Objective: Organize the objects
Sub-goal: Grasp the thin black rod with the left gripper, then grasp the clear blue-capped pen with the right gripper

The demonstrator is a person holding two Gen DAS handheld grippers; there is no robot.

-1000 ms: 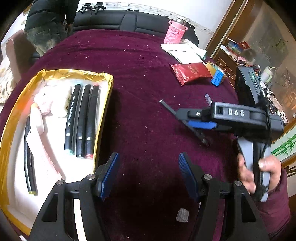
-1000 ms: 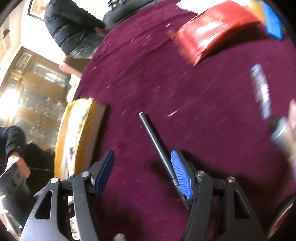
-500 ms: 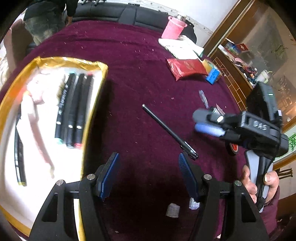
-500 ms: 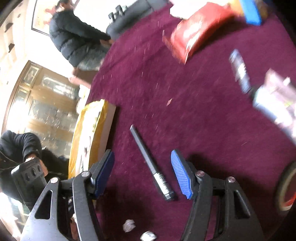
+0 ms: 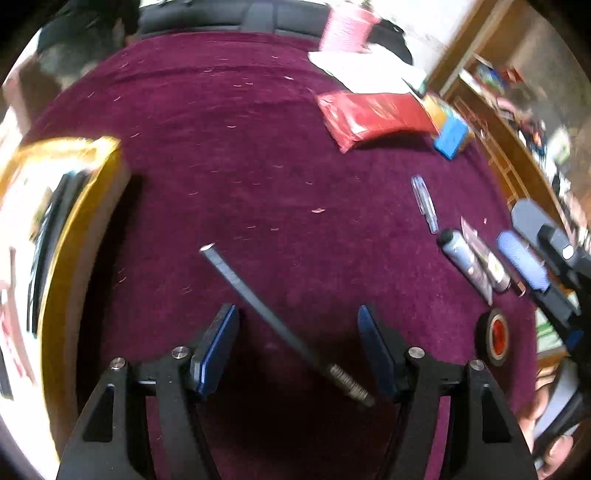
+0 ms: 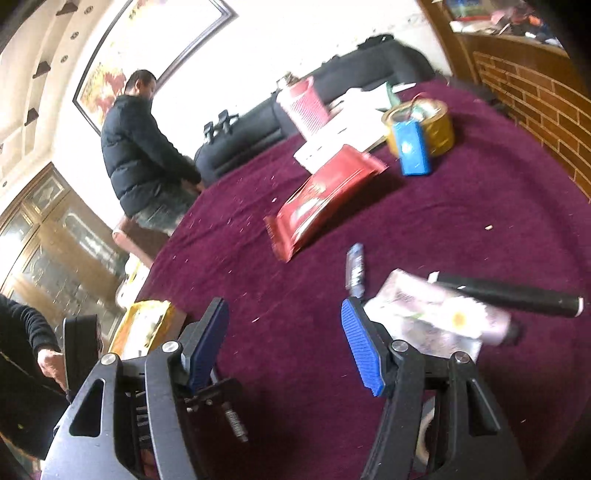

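A long black pen (image 5: pixel 266 314) lies diagonally on the maroon tablecloth, its lower end between the open fingers of my left gripper (image 5: pixel 295 347), which is empty. A gold-rimmed box (image 5: pixel 74 229) holding dark markers sits at the left. My right gripper (image 6: pixel 284 343) is open and empty above the cloth; it also shows at the right edge of the left wrist view (image 5: pixel 524 258). Just right of its right finger lie a floral pouch (image 6: pixel 432 314), a black marker (image 6: pixel 509 291) and a small clear pen (image 6: pixel 354 273).
A red packet (image 5: pixel 373 114), a blue box (image 5: pixel 452 138), a yellow tin (image 6: pixel 424 125), white papers and a pink basket (image 5: pixel 347 29) sit at the far side. A tape roll (image 5: pixel 495 336) lies at the right. A person in black (image 6: pixel 140 147) sits beyond the table.
My left gripper has moved forward and right, so the black pen now lies between its fingers. My right gripper let go of the pen and swung right, towards the pouch and marker.
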